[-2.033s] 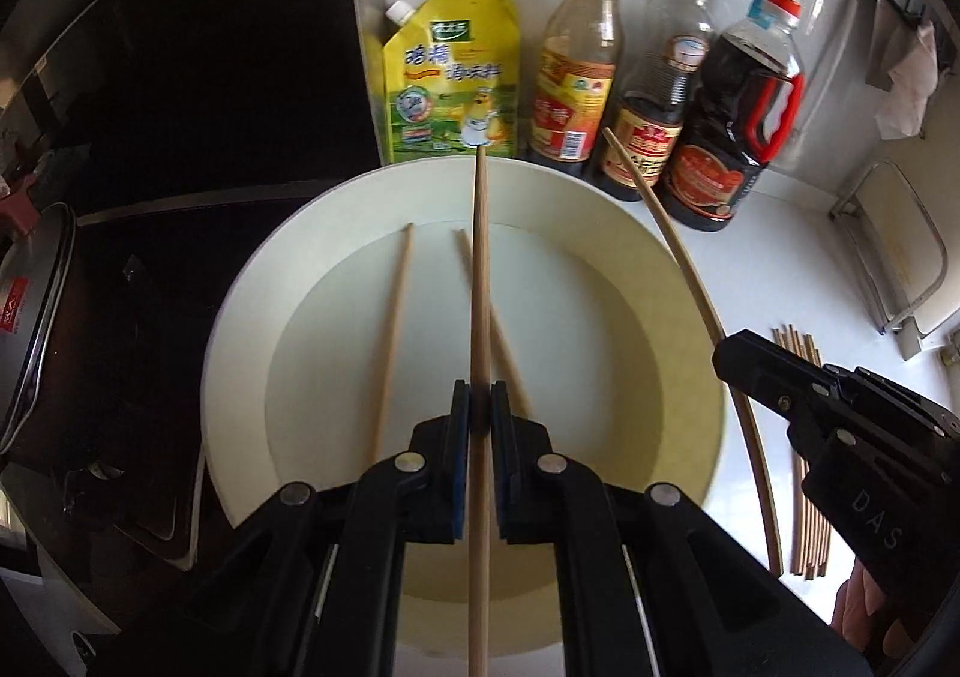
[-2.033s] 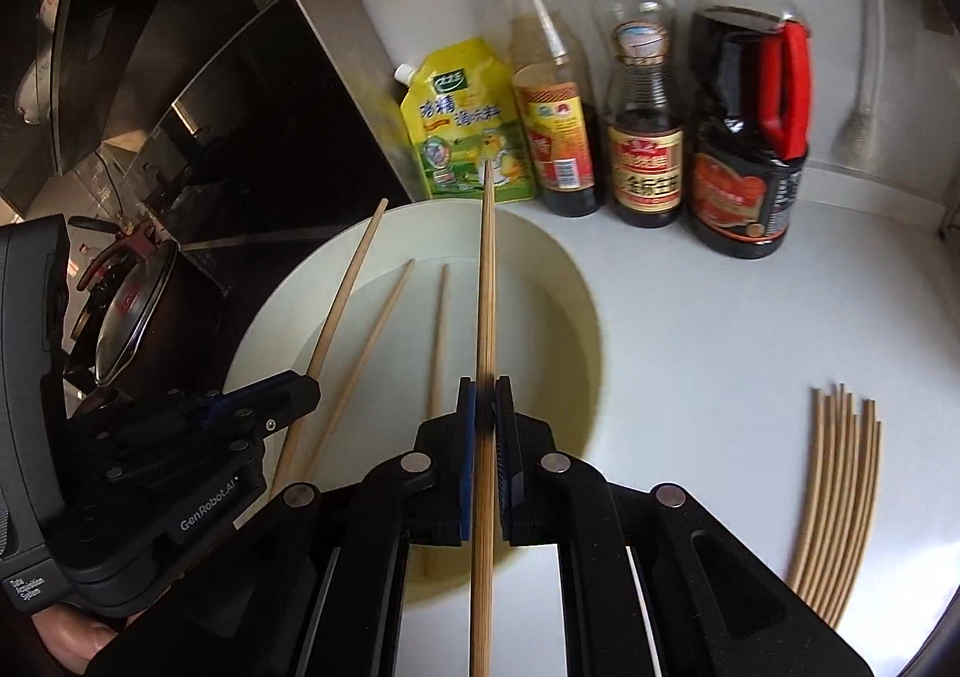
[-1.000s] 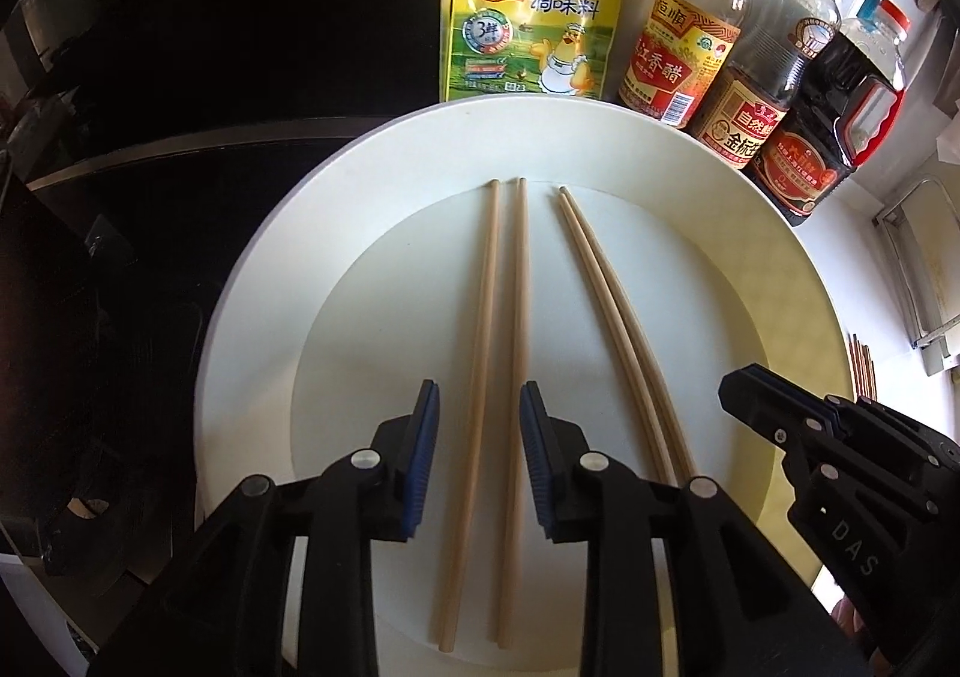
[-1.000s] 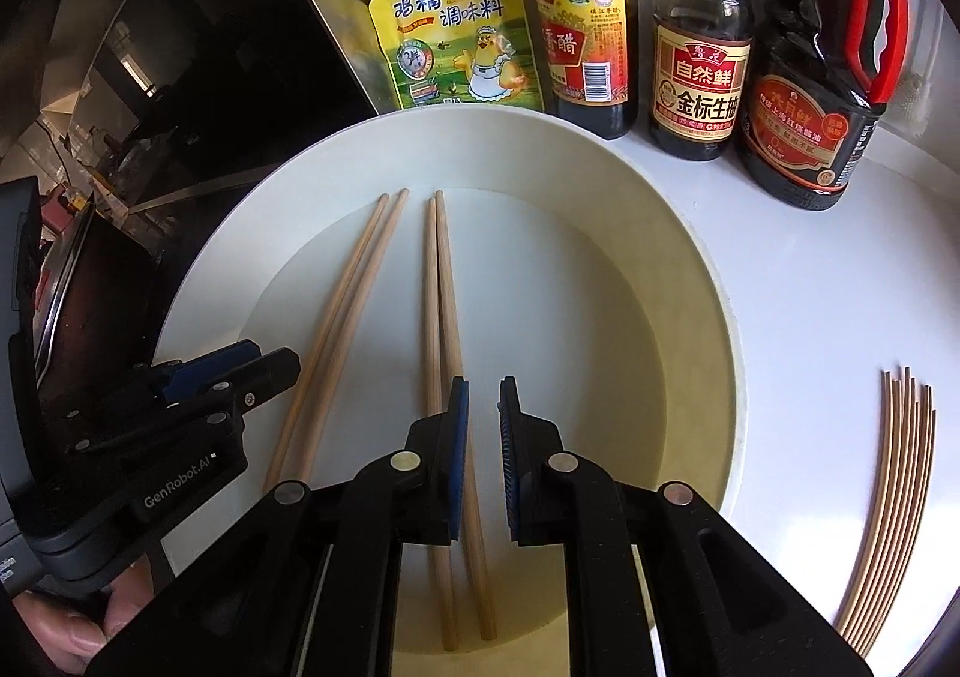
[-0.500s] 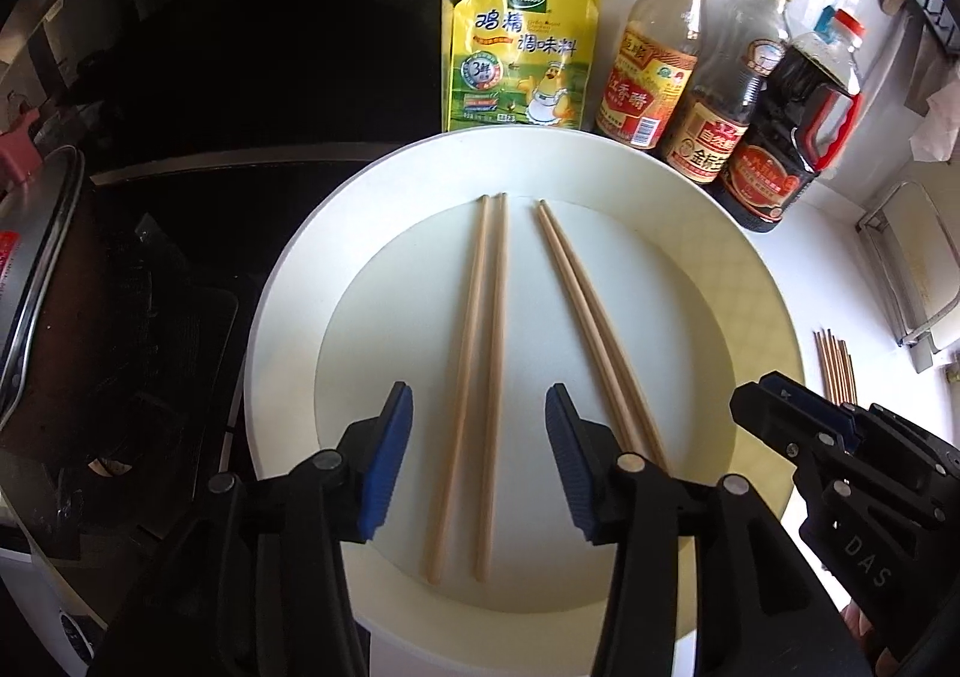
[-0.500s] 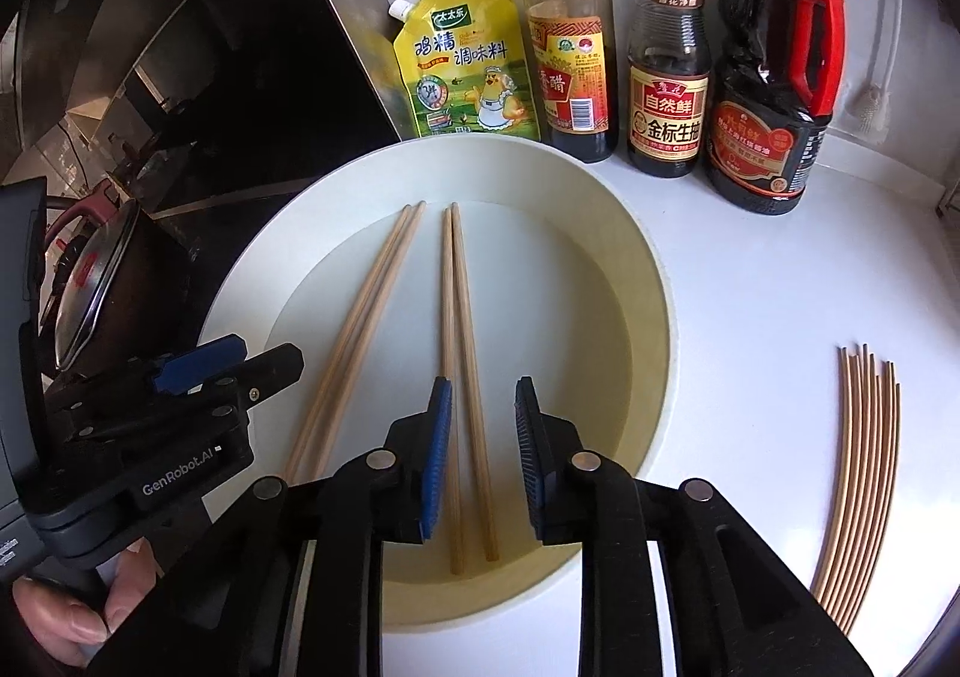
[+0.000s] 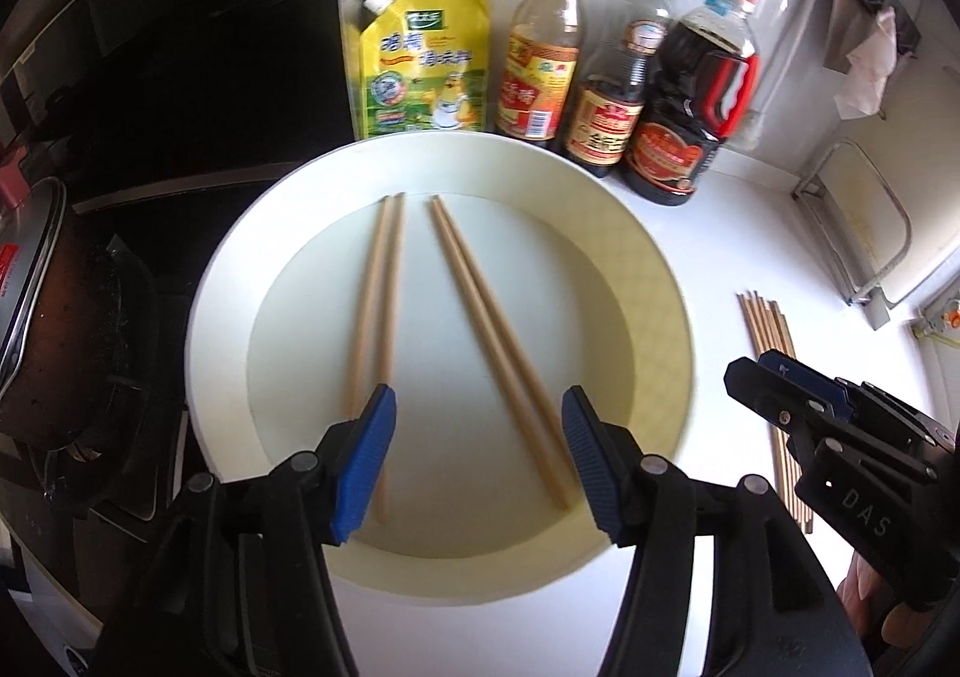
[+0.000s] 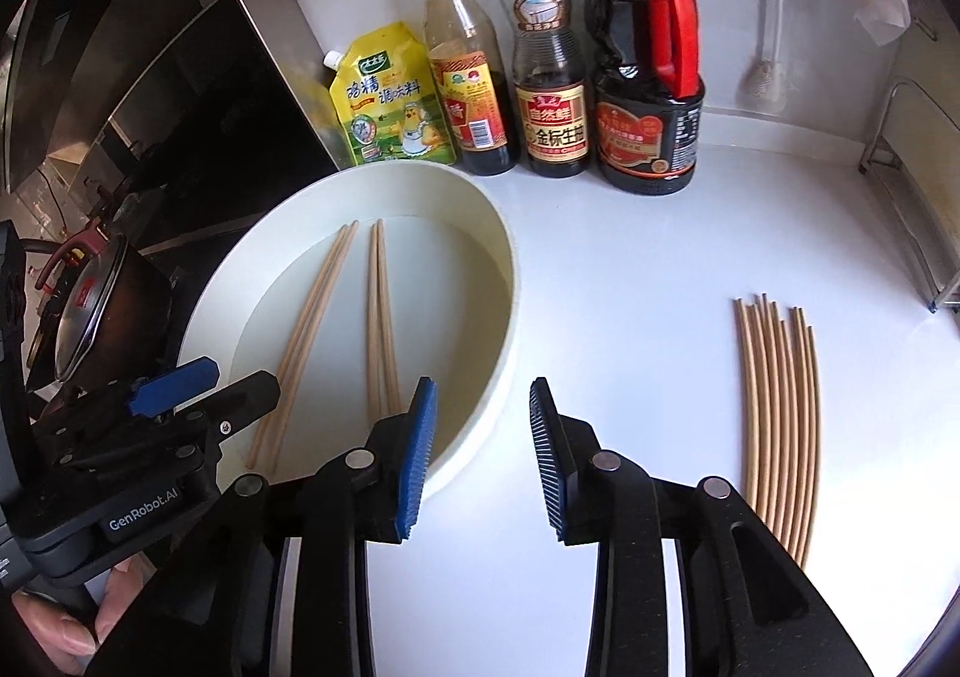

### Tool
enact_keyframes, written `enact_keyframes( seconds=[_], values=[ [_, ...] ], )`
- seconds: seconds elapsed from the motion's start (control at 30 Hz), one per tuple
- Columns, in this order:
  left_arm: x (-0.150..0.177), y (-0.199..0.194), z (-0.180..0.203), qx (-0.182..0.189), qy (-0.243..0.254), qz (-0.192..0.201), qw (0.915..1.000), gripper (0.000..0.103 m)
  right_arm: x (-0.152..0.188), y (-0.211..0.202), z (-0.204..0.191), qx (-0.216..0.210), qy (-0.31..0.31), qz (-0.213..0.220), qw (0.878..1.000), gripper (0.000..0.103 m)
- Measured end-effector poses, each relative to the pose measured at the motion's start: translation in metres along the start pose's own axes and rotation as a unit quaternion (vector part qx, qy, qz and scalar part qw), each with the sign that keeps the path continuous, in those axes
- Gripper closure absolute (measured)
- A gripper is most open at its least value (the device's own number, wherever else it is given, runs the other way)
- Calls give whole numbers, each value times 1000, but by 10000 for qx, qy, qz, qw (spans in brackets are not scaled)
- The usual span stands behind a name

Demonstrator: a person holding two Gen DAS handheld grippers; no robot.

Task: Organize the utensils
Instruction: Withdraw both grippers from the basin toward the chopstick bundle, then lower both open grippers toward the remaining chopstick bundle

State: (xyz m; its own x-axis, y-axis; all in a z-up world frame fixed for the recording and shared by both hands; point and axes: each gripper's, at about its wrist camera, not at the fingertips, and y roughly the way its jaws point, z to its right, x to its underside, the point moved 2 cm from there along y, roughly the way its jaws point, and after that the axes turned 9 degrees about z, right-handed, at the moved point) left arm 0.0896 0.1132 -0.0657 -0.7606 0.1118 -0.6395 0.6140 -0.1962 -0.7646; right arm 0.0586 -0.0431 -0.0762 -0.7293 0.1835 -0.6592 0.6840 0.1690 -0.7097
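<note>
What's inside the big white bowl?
The white bowl holds four chopsticks in two pairs: a left pair and a right pair. Nothing else shows inside. The open left gripper covers the left pair's near ends.

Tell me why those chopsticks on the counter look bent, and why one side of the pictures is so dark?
Right wrist view: the loose chopsticks bow because the fisheye lens curves lines near the picture's edge; the pairs in the bowl look straighter. Left wrist view: the stove side is in deep shadow, the white counter brightly lit, and the seasoning pouch slightly blurred.
</note>
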Motion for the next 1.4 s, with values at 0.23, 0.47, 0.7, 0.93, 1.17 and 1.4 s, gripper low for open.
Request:
enact_keyframes(
  seconds=[0.23,0.47,0.7,0.93,1.17,1.4],
  values=[
    [2,-6,42,207,220,44,9995,40,11,-29,39,197,247,124,9994,66],
    [8,-10,83,415,384,40,9984,39,24,-55,79,377,456,201,9980,63],
    [17,-12,121,561,517,30,9971,36,34,-75,115,462,642,269,9965,62],
    [27,-11,149,529,639,39,9965,35,42,-85,149,516,754,337,9952,60],
    [33,-7,163,418,705,29,9966,34,47,-86,172,508,835,352,9946,60],
    [34,5,176,333,699,6,9970,34,50,-86,183,480,763,401,9951,59]
  ],
)
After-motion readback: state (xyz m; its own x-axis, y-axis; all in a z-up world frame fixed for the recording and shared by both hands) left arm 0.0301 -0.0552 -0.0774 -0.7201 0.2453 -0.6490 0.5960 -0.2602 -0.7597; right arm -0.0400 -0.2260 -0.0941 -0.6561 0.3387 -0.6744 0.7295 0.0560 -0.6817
